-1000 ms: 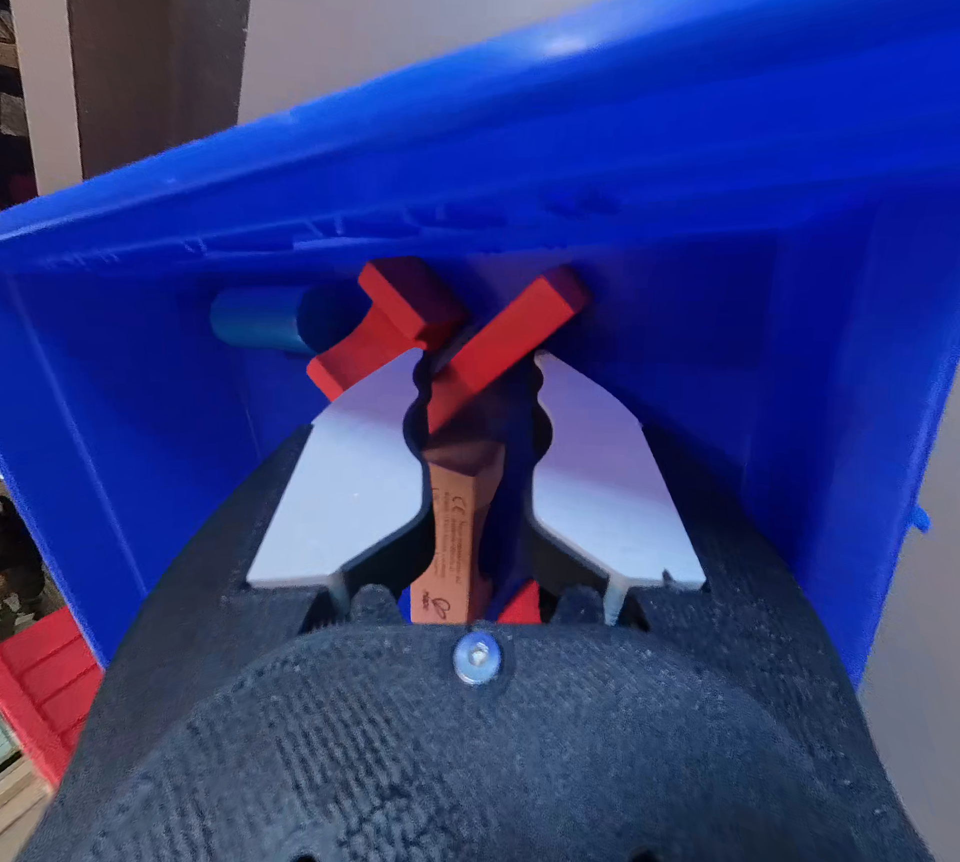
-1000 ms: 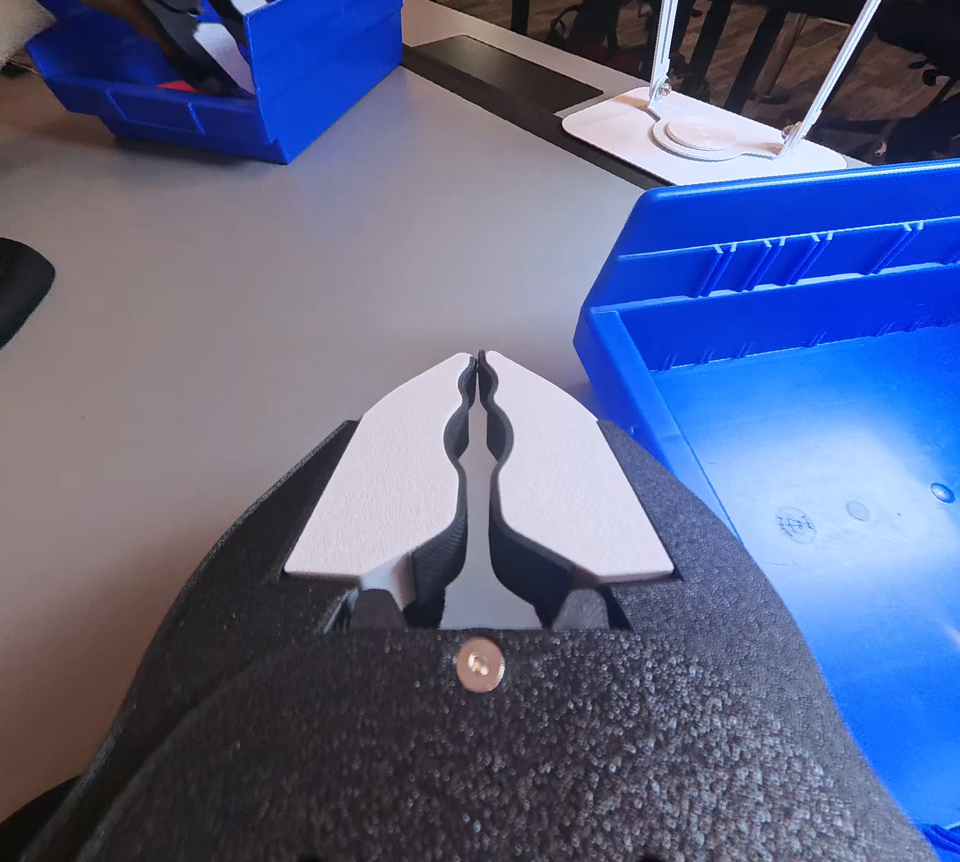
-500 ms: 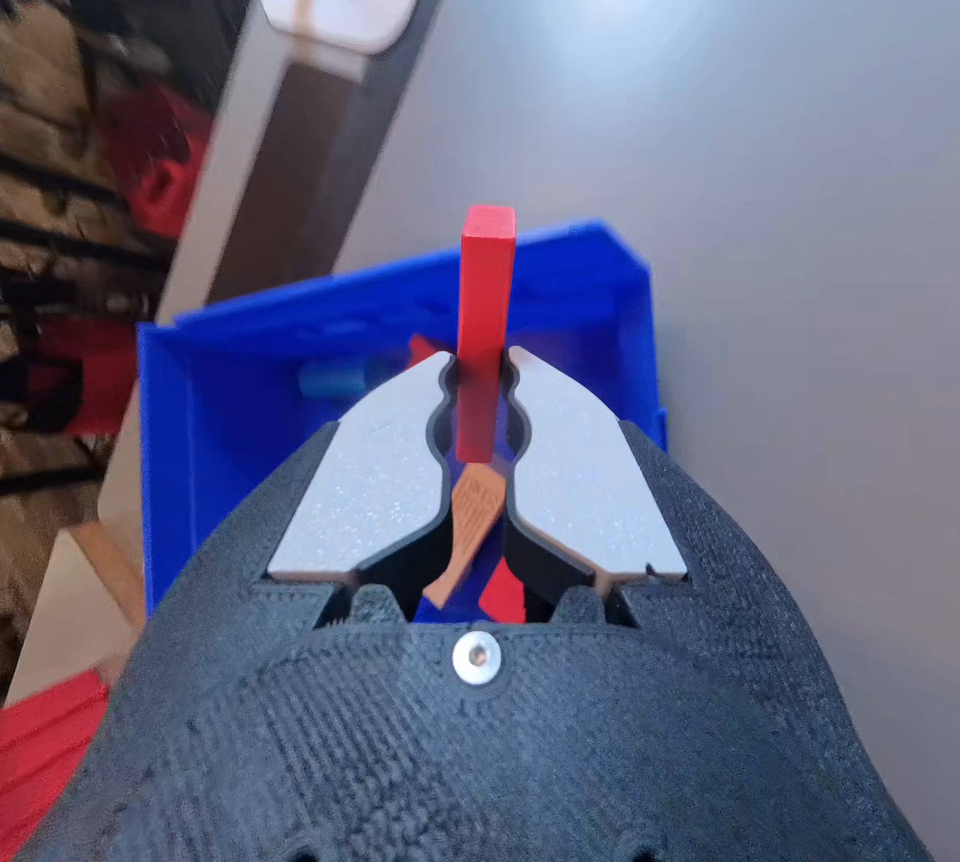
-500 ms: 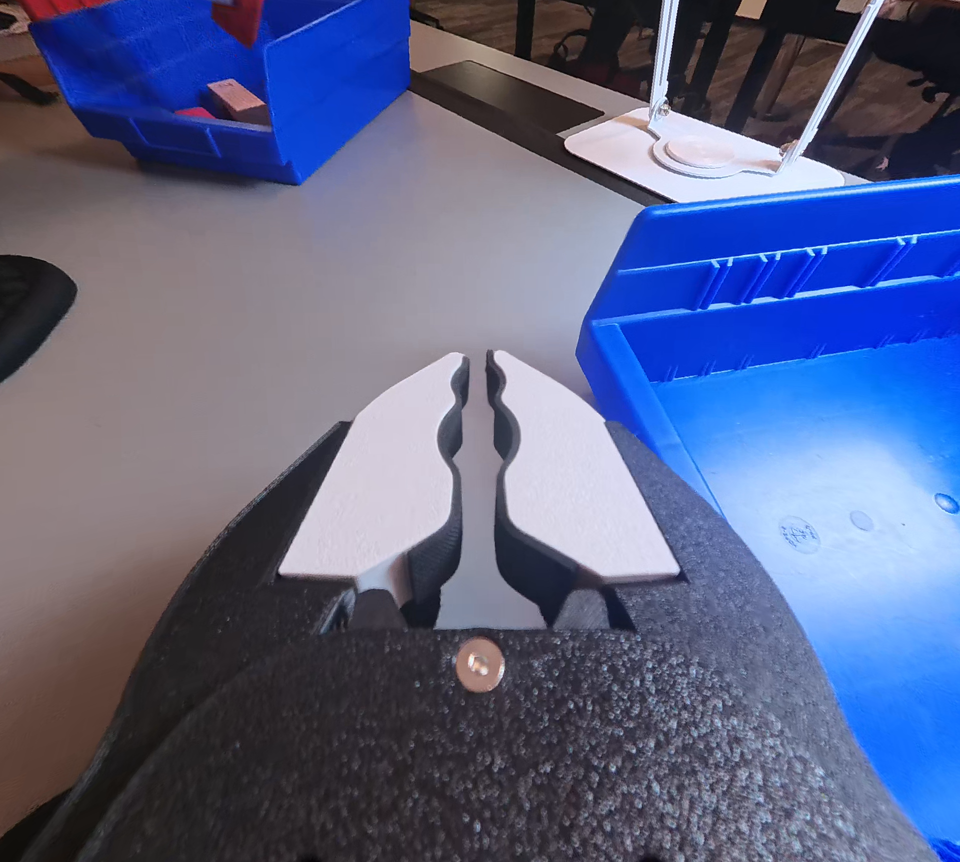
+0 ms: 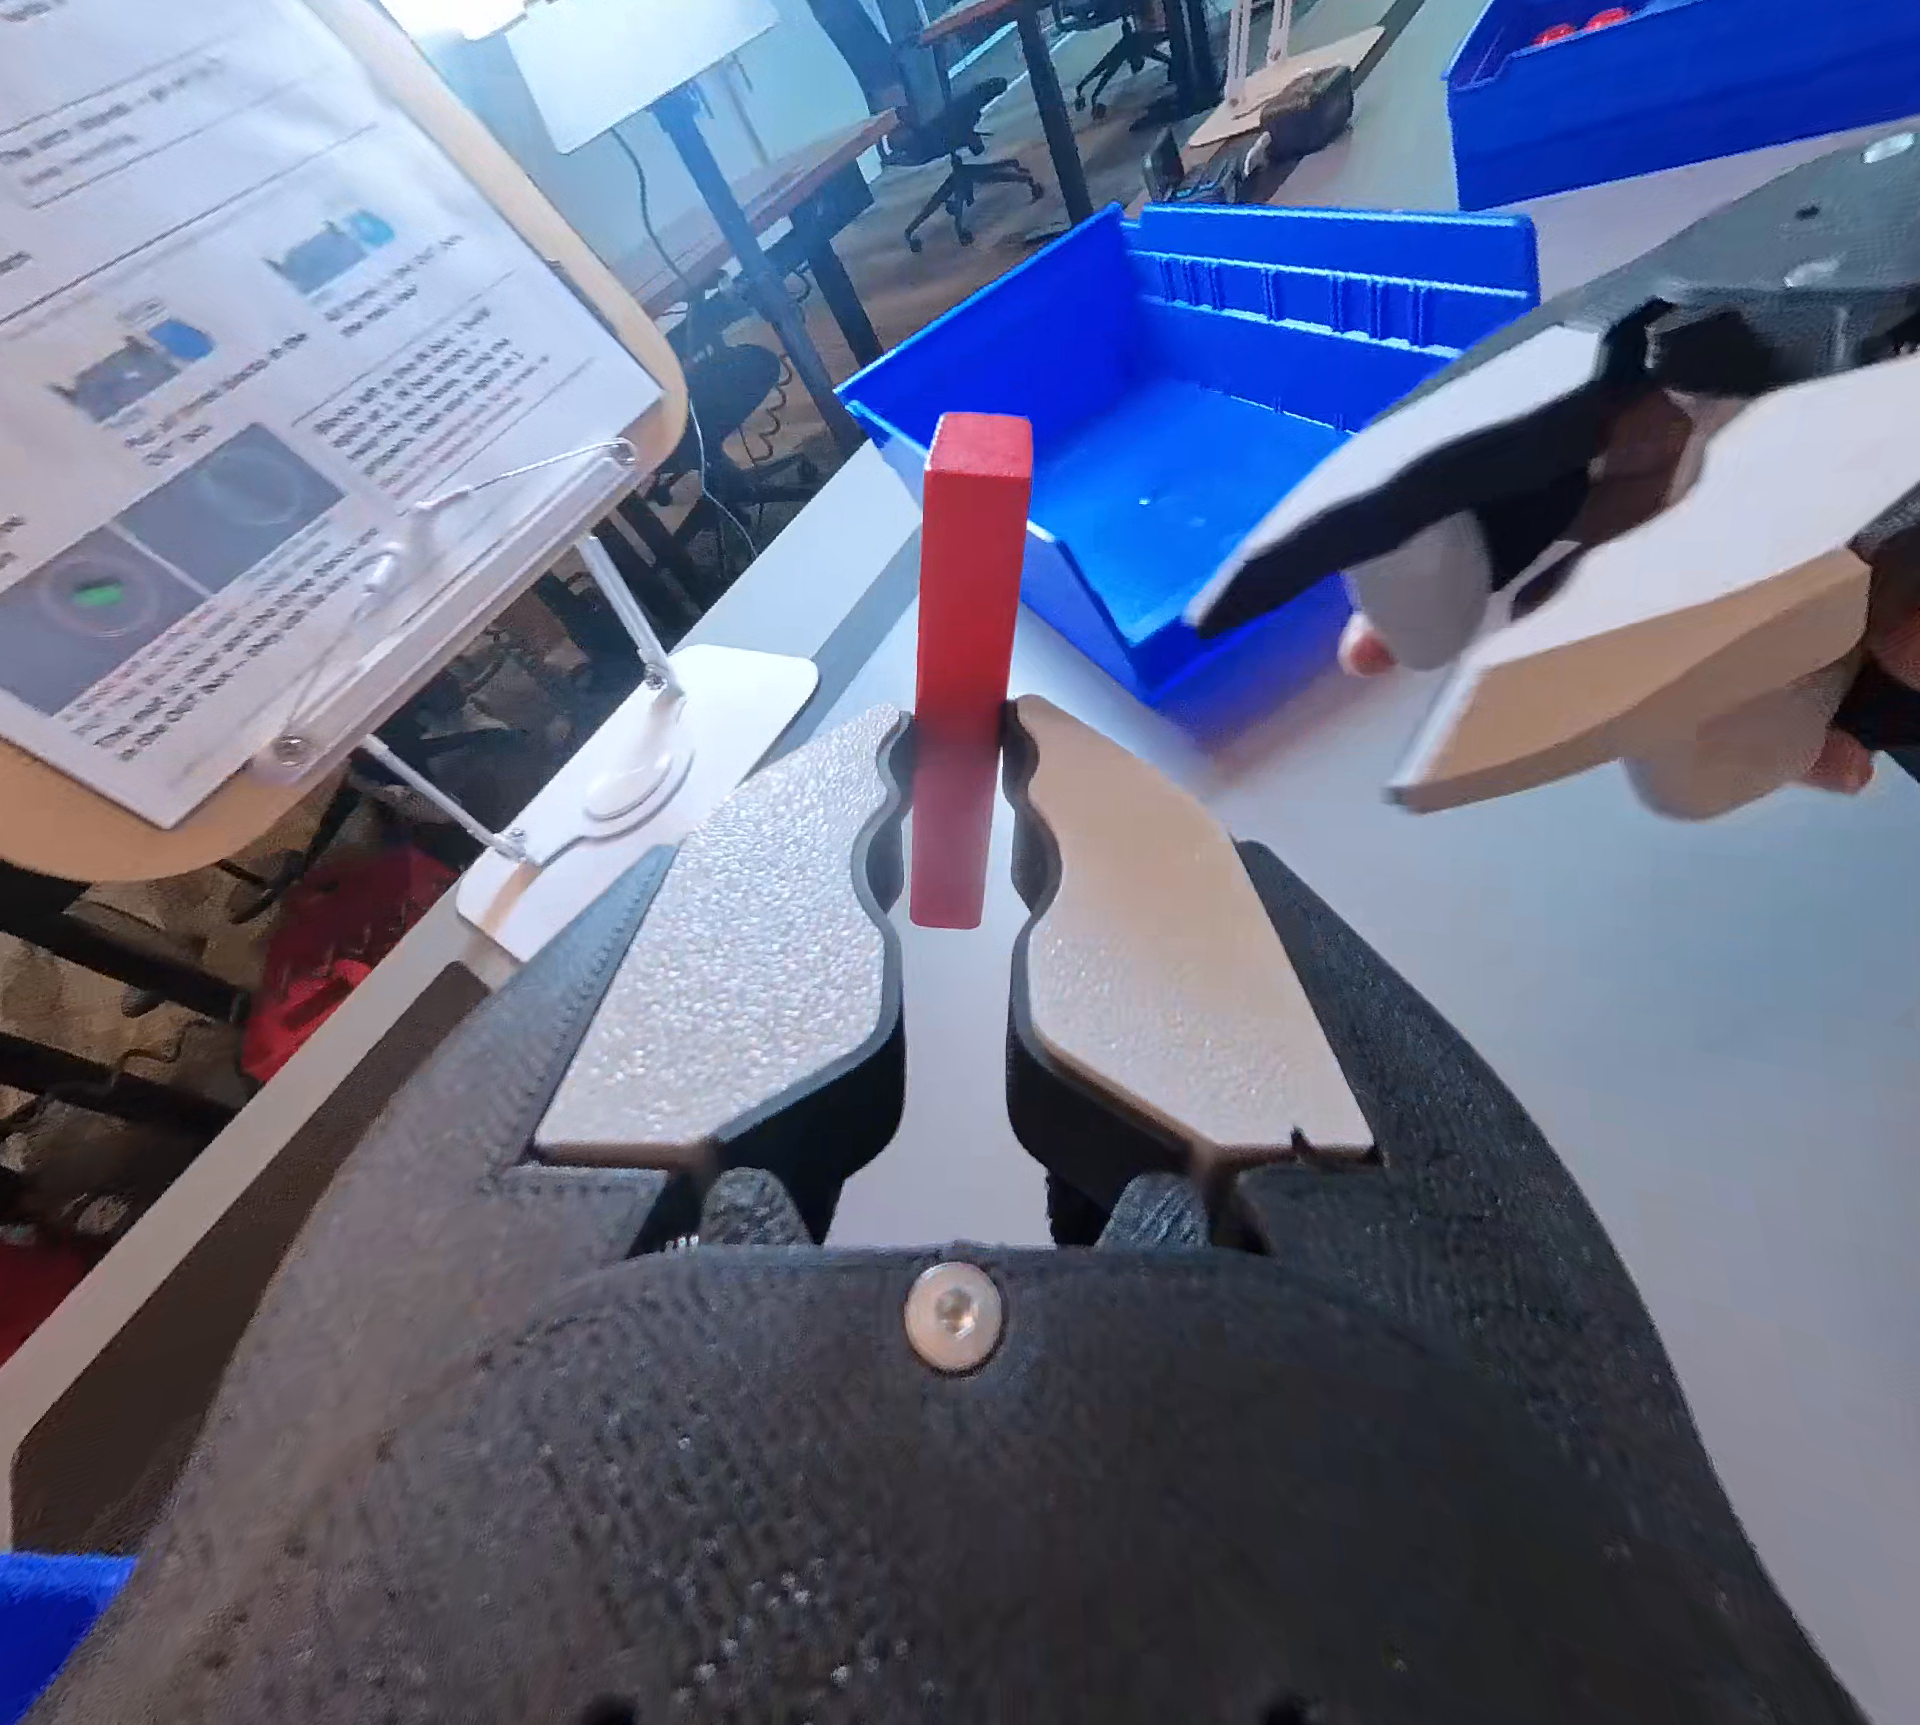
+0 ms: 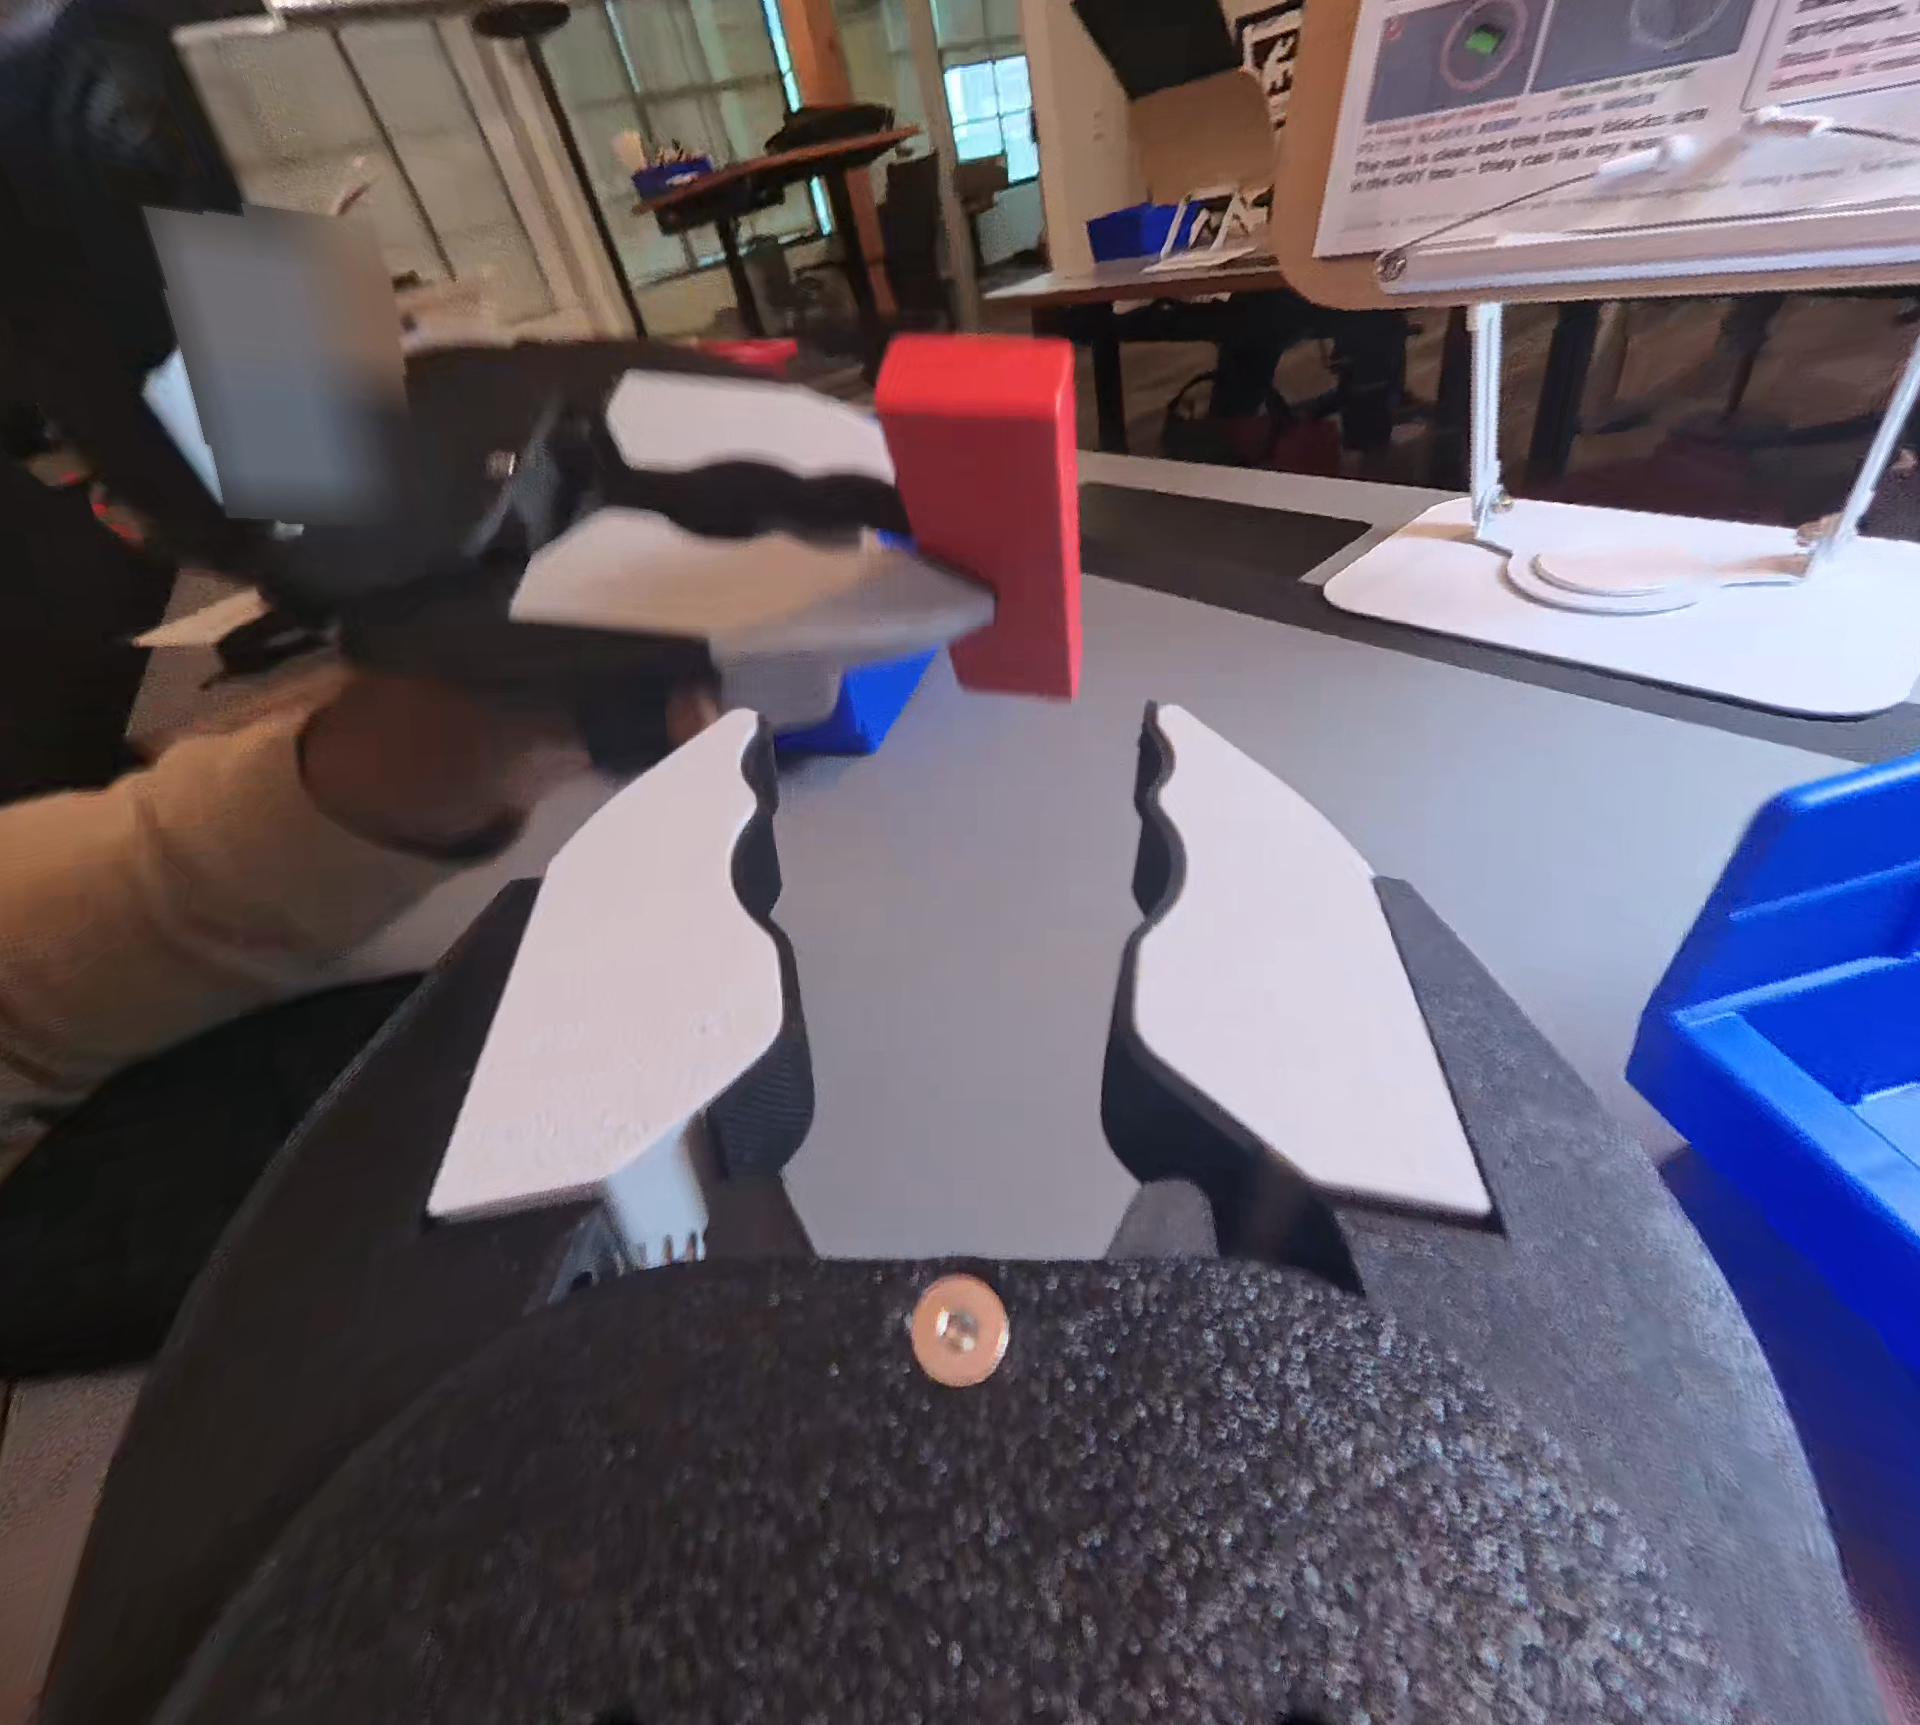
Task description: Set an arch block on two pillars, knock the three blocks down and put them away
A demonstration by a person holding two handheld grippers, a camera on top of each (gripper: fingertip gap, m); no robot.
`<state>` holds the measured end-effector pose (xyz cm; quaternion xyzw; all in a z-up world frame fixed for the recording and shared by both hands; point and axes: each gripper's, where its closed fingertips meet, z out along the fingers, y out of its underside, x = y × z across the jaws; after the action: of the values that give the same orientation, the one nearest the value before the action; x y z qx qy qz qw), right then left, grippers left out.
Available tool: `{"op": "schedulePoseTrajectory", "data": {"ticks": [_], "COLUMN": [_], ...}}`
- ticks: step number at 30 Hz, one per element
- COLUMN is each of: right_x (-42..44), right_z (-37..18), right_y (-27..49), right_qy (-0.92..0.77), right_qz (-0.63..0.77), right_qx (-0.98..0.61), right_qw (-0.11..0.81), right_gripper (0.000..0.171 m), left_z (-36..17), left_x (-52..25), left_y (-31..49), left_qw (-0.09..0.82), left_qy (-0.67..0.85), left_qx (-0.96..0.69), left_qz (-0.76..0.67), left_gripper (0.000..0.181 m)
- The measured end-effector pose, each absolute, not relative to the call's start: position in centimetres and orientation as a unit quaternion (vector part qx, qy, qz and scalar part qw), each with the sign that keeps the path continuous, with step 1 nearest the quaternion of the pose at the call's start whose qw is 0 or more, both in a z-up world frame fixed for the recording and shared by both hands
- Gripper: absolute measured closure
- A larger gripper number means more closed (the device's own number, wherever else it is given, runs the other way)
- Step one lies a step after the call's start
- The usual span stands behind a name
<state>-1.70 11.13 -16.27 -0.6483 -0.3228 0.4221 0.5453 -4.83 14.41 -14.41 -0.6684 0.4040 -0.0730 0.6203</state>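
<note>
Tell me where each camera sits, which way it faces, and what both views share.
Left wrist view: on the left gripper, facing along its jaws, shut on the red block, toward an empty blue bin; the right gripper and fingers show.
Right wrist view: on the right gripper, jaws open, facing the left gripper, a hand and sleeve.
Shared: red block, grey table, document stand.

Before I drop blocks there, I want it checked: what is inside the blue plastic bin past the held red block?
The blue plastic bin shows only bare floor inside; its near corner is hidden behind the red rectangular block.
</note>
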Motion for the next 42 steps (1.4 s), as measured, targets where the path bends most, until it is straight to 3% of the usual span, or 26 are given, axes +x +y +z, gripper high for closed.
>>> {"op": "schedulePoseTrajectory", "data": {"ticks": [2,3,4,9,14,17,18,20,33,35,40,42], "right_x": [-1.7,-1.5,-1.5,-2.0,-1.9,-2.5,-2.8,-3.4,-1.8,-2.0,-2.0,-1.8], "right_z": [-15.4,-15.1,-15.1,-16.2,-15.5,-15.3,-15.4,-15.9,-18.5,-19.1,-19.3,-19.1], "right_y": [12.2,12.8,13.2,12.9,10.4,9.0,8.4,7.4,9.0,9.0,9.5,10.3], "right_qy": [-0.284,-0.272,-0.273,-0.368,-0.53,-0.583,-0.596,-0.613,-0.648,-0.654,-0.657,-0.646], "right_qz": [0.426,0.424,0.423,0.426,0.493,0.524,0.532,0.541,0.398,0.389,0.373,0.371], "right_qx": [-0.651,-0.653,-0.655,-0.631,-0.544,-0.503,-0.49,-0.472,-0.542,-0.546,-0.551,-0.555], "right_qw": [0.56,0.565,0.563,0.533,0.425,0.364,0.348,0.33,0.358,0.352,0.354,0.369], "right_gripper": [0.104,0.113,0.133,0.137,0.137,0.137,0.137,0.137,0.127,0.138,0.138,0.138], "left_z": [-15.9,-16.7,-17.4,-19.4,-20.0,-21.4,-21.4,-21.6,-25.2,-25.6,-26.0,-25.8], "left_x": [-3.1,-2.5,-2.1,-1.1,0.4,0.8,0.9,1.0,0.2,0.4,0.2,-0.1], "left_y": [14.0,13.8,13.6,12.8,10.6,9.7,9.3,8.5,10.1,9.9,10.2,10.6], "left_qw": [0.619,0.616,0.613,0.608,0.586,0.523,0.514,0.499,0.465,0.458,0.462,0.465], "left_qy": [0.409,0.411,0.415,0.432,0.468,0.467,0.466,0.475,0.494,0.503,0.504,0.492], "left_qx": [-0.669,-0.67,-0.672,-0.665,-0.628,-0.643,-0.638,-0.627,-0.674,-0.674,-0.676,-0.68], "left_qz": [-0.054,-0.04,-0.031,-0.041,-0.207,-0.309,-0.334,-0.362,-0.293,-0.287,-0.276,-0.281], "left_gripper": [0.165,0.165,0.165,0.164,0.134,0.117,0.12,0.144,0.146,0.146,0.146,0.129]}}
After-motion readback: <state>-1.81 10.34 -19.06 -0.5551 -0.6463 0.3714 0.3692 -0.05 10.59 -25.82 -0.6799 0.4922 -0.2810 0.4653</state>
